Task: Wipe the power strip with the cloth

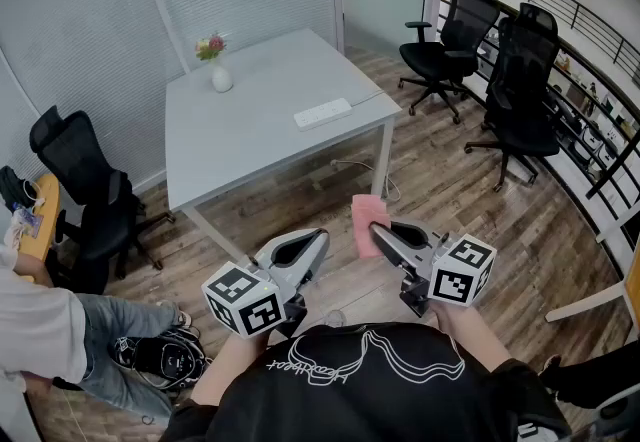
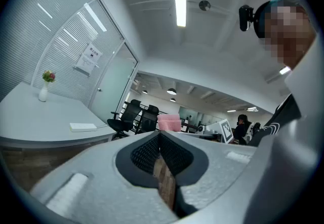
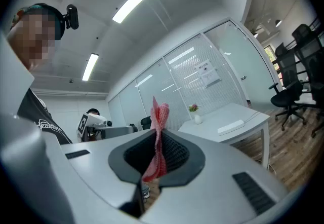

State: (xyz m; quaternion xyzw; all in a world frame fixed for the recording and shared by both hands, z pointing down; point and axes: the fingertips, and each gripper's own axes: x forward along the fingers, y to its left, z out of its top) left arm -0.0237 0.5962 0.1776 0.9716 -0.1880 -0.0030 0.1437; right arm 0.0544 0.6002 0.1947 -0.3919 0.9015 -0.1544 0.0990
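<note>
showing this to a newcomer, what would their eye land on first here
Most likely the pink cloth, clamped in the right hand-held gripper low in the head view. Next, the white power strip lying near the right edge of the grey table further off, with a small vase of flowers at its far left. The left hand-held gripper is shut and empty.

sockets on the power strip (image 1: pixel 323 113) are too small to tell; fingers (image 3: pixel 177 154) hide the cloth (image 3: pixel 159 126) partly.
</note>
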